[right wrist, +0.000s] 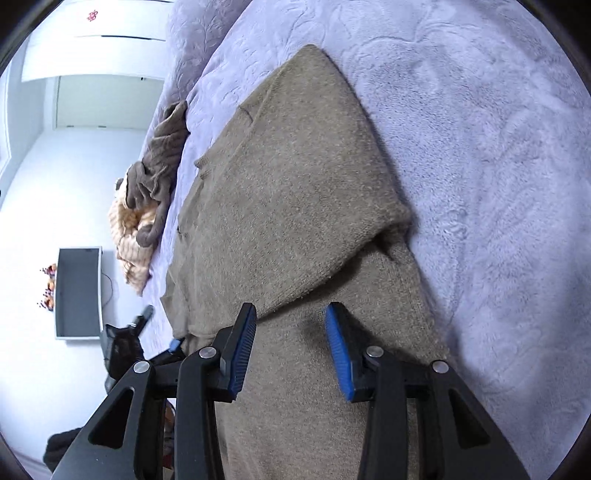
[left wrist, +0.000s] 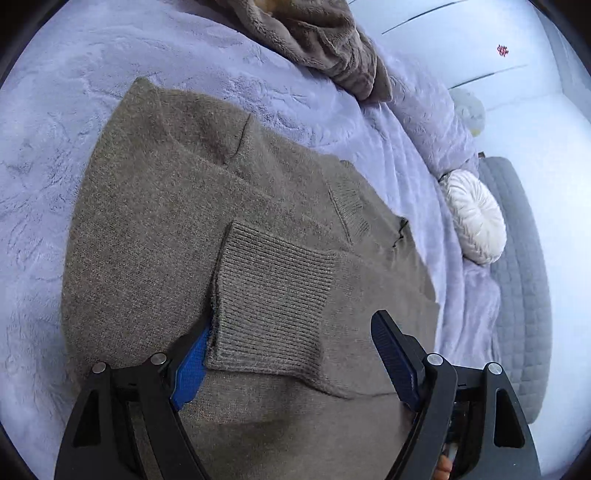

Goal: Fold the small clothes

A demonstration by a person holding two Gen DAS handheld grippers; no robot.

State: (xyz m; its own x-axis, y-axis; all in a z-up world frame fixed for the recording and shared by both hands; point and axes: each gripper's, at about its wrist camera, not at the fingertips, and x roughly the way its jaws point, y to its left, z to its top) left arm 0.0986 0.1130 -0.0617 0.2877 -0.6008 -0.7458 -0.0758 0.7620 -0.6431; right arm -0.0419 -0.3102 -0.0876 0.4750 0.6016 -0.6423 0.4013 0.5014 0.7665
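Olive-brown knitted sweater [left wrist: 229, 206] spread on lavender plush bedspread [left wrist: 55, 147], sleeves folded in, ribbed cuff [left wrist: 269, 295] on top. Left gripper [left wrist: 291, 354] wide open straddling cuff, right gripper [right wrist: 291, 343] half open over body, both gripping nothing. Crumpled brown fleece garment [left wrist: 321, 40], round white pleated cushion [left wrist: 476, 218] at bed edge; white walls beyond.

Legible text, labels, brands, numbers: I find none in either wrist view. The nearest candidate is a small red mark [left wrist: 502, 50] on the white wardrobe front [left wrist: 461, 55], near its upper edge; it also appears in the right wrist view [right wrist: 92, 15]. I cannot resolve it into characters, being too small and blurred.
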